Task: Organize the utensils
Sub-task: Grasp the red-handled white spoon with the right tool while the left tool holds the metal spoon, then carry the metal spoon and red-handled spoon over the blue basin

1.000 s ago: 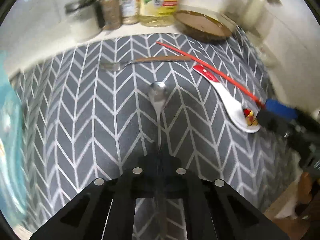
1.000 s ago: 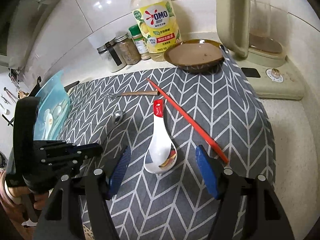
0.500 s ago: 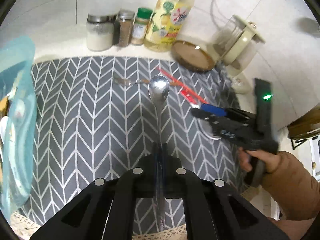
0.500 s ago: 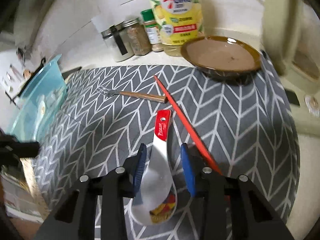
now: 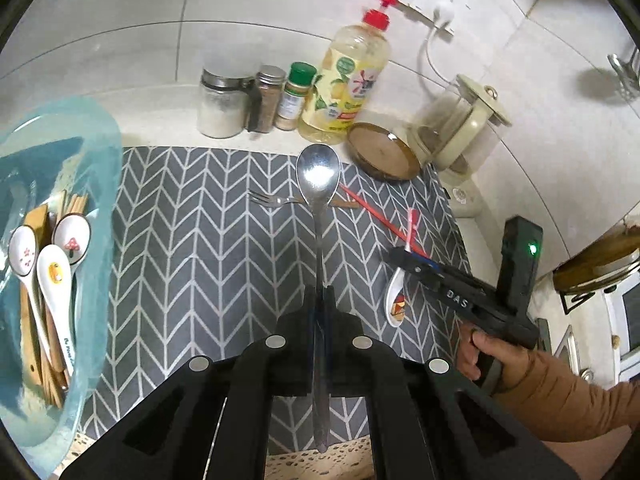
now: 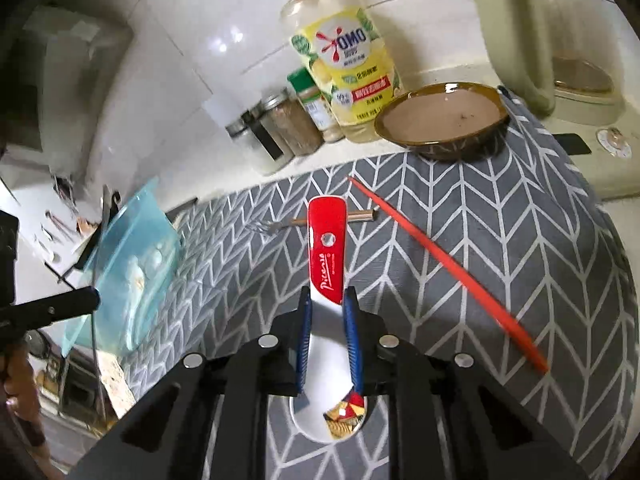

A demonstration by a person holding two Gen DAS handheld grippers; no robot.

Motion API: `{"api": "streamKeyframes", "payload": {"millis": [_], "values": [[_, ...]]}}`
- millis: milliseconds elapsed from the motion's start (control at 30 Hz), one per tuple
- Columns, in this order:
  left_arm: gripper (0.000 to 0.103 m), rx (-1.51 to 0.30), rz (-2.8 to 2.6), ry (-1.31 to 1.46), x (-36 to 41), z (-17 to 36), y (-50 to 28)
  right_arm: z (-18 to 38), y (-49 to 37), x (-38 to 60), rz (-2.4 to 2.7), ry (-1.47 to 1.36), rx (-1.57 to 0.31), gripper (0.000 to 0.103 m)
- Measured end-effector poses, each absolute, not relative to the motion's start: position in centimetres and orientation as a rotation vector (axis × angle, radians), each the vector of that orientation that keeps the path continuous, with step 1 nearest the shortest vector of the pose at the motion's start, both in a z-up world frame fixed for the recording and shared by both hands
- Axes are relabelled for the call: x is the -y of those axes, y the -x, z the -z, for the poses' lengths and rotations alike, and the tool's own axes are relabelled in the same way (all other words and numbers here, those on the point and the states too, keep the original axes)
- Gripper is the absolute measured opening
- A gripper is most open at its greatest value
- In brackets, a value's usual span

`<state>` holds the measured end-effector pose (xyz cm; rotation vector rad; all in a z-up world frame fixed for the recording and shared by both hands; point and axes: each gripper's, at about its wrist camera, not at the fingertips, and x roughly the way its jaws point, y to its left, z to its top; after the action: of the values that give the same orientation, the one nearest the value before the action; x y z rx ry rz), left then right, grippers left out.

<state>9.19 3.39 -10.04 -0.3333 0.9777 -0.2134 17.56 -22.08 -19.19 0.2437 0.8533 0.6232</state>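
Presently the left gripper (image 5: 319, 300) is clamped on a steel spoon (image 5: 319, 200) by the lower handle, holding it clear above the mat (image 5: 200, 240). Its long axis runs straight out along the fingers, bowl forward, the handle end sticking out behind the pads. The right gripper (image 6: 326, 312) is closed narrowly on the neck of a ceramic spoon (image 6: 326, 252); whether its bowl is off the mat cannot be told. That spoon's axis also follows the fingers, red handle end pointing away toward the fork (image 6: 280, 224), painted bowl back under the gripper body.

Risks noted:
- Steel spoon is held by a thin handle with a long overhang; a quick swing toward the bin (image 5: 100, 168) could pivot or slip it.
- Ceramic spoon is glazed and tapered; judged likely to slide between the pads if tilted, and to chip if dropped.
- A chopstick (image 6: 440, 268) lies just right of the ceramic spoon and could be knocked.
- Both grippers heading for the bin together may collide.
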Motion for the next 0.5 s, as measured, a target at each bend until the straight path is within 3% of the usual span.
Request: {"api": "streamKeyframes", "payload": {"millis": [300, 500], "values": [[0.004, -0.949, 0.214, 0.342, -5.1, 9.0, -8.5, 15.6, -15.9, 20.7, -0.656, -0.279, -0.750, 0.016], [0.004, -0.944, 0.221, 0.352, -5.6, 9.1, -8.6, 18.8, -17.5, 22.3, -0.500, -0.431, -0.938, 0.016]]}}
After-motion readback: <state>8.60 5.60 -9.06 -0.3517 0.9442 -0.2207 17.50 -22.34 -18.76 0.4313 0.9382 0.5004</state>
